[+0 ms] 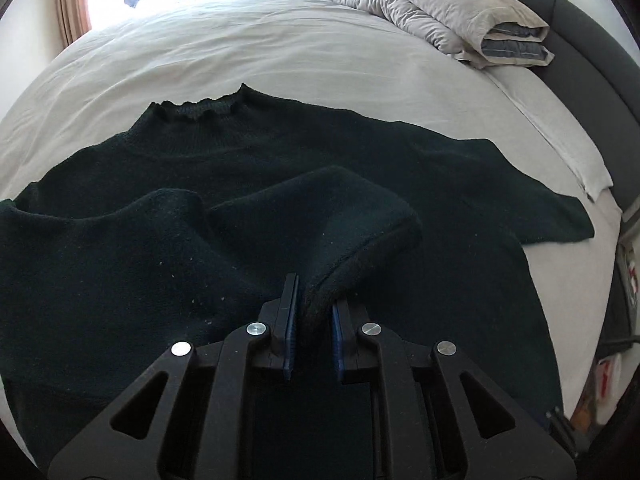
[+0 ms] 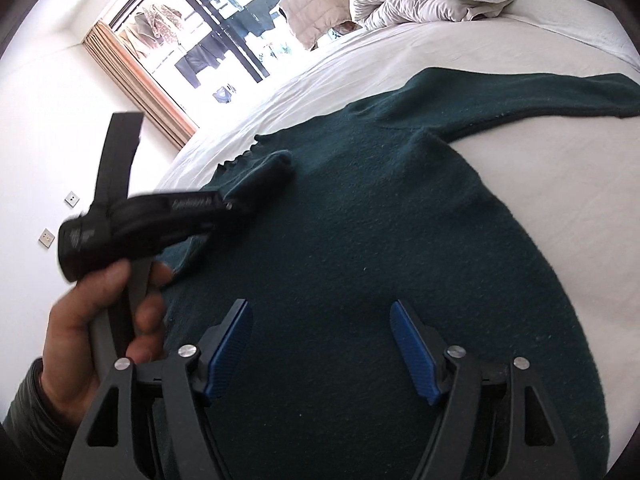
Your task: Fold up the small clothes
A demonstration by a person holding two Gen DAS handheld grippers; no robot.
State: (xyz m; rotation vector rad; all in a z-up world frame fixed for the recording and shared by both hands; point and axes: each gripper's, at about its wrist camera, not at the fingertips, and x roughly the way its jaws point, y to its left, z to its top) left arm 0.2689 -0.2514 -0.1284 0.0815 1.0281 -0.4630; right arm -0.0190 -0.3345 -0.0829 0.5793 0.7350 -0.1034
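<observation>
Now, left wrist view: left tongs [image 1: 313,312] clenching sleeve cuff [image 1: 360,240], carrying it over dark green sweater [image 1: 240,152] lying flat mid-bed [image 1: 240,40]. Right wrist view: right tongs [image 2: 320,344] released, hovering over sweater body. Advice: lay sleeve flat, avoid bunching.

dark green sweater [image 2: 380,240] spread flat on bed, one sleeve folded across its body.

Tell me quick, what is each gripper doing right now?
Left gripper: shut on a fold of the dark green sweater.
Right gripper: open, holding nothing, above the sweater.
</observation>
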